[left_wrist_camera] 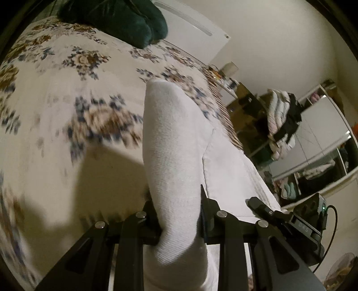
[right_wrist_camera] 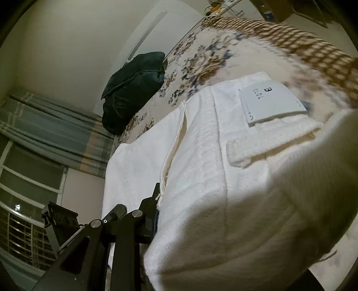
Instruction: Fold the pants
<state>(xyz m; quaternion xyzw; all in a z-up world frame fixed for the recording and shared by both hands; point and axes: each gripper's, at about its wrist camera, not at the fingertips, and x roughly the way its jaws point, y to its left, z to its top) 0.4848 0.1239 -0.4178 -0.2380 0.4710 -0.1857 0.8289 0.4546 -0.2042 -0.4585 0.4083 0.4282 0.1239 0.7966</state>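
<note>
The white pants [left_wrist_camera: 174, 145] hang in the air above the floral bedspread [left_wrist_camera: 56, 94]. My left gripper [left_wrist_camera: 179, 215] is shut on a thick bunch of the white fabric, which rises between its jaws. In the right wrist view the pants [right_wrist_camera: 212, 167] fill the middle, waistband end showing with a white label [right_wrist_camera: 270, 103] and a belt loop [right_wrist_camera: 243, 154]. My right gripper [right_wrist_camera: 201, 212] is shut on the pants; only its left finger [right_wrist_camera: 154, 201] shows, the other is hidden under cloth. The other gripper's body [left_wrist_camera: 308, 219] shows at lower right in the left wrist view.
A dark green velvet cushion [left_wrist_camera: 120, 20] [right_wrist_camera: 132, 89] lies on the bed by a white wall panel [left_wrist_camera: 192, 29]. A brown checked bed border [right_wrist_camera: 297, 42] runs along one side. Shelves with piled clothes [left_wrist_camera: 282, 120] and a mirror [left_wrist_camera: 322, 138] stand beyond. A curtained window [right_wrist_camera: 33, 156] is on the left.
</note>
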